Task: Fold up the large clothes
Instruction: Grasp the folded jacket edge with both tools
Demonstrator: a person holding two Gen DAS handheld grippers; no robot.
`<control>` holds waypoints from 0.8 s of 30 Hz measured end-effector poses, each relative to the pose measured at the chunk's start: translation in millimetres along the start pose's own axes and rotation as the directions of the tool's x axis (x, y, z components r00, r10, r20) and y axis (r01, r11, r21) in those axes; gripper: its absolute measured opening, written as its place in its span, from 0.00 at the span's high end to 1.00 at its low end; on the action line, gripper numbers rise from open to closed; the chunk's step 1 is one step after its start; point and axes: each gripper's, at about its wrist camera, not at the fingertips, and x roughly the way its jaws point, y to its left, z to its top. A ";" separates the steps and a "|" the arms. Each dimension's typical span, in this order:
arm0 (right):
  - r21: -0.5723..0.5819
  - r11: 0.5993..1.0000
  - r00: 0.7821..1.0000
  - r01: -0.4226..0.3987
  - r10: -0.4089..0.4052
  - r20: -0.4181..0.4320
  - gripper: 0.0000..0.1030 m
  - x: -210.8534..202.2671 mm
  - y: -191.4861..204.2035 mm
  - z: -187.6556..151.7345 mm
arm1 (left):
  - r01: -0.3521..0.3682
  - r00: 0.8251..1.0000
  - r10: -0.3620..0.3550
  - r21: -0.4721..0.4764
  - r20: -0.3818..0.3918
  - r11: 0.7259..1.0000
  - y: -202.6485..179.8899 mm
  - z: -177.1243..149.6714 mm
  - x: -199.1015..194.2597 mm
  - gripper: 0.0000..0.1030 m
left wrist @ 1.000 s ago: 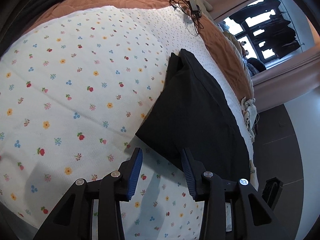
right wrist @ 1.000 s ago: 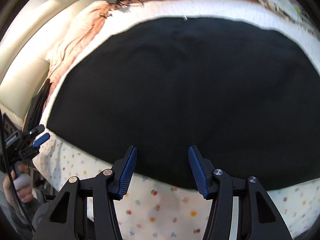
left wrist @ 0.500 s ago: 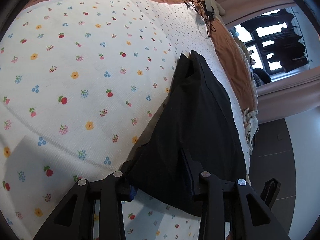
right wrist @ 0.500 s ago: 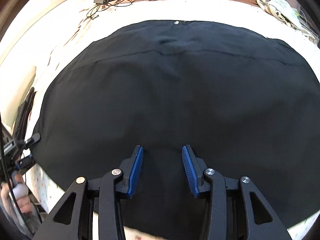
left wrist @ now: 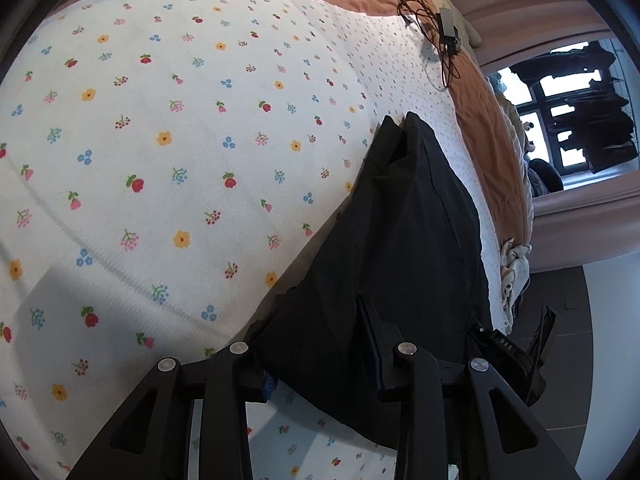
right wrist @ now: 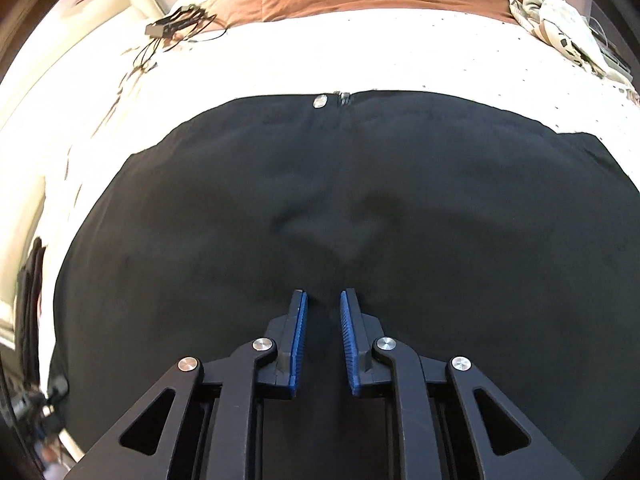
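Black trousers [left wrist: 404, 240] lie on the white floral bedsheet [left wrist: 168, 152] in the left wrist view, stretched along its right side toward the brown blanket [left wrist: 488, 120]. The left gripper [left wrist: 320, 344] sits at their near corner, and the dark cloth covers the space between its two fingers; the left pad shows only a sliver of blue under the fabric edge, the right finger stands up through the cloth. Whether the jaws are clenched on the corner or merely lie under it, I cannot tell. A tangle of black cable with a small adapter [left wrist: 446, 30] rests far off where the sheet meets the blanket. A window [left wrist: 568, 120] with dark clothing hanging before it shows at the right (the floor below it is dark tile).

From the right wrist view the trousers [right wrist: 460, 220] fill most of the frame, spread flat, with a metal button [right wrist: 321, 101] and zip at the far edge of the waistband. The right gripper [right wrist: 323, 300] presses down on the cloth near its near edge, jaws drawn close and pinching a small ridge of fabric between the blue pads [right wrist: 300, 340]; creases radiate from the pinch. Beyond lie the white sheet [right wrist: 400, 56], the cable bundle [right wrist: 172, 28] at upper left, and a crumpled pale cloth [right wrist: 560, 16] at upper right.
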 end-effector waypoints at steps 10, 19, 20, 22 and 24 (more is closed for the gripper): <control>0.003 0.999 0.999 -0.033 0.033 0.037 0.86 20.1 -5.8 34.3 | -0.023 1.000 0.023 -0.043 -0.004 0.999 -6.0 3.9 12.4 0.64; 0.019 0.980 0.980 -0.198 0.198 0.014 0.58 -3.9 -37.8 50.4 | -0.009 1.000 0.009 -0.016 0.014 1.000 -12.9 3.3 10.9 0.78; 0.018 0.979 0.979 -0.202 0.201 0.026 0.56 -12.8 -38.3 44.5 | -0.006 1.000 0.006 -0.005 0.025 1.000 -15.6 2.3 6.7 0.79; 0.045 0.977 0.978 -0.209 0.209 0.013 0.56 -23.4 -41.2 28.3 | 0.001 0.999 -0.002 0.018 0.044 1.000 -23.5 1.1 -1.0 0.82; 0.049 0.981 0.982 -0.188 0.189 -0.008 0.56 -27.4 -32.6 15.5 | 0.016 0.998 -0.018 0.034 0.059 0.999 -32.3 0.7 -9.6 0.84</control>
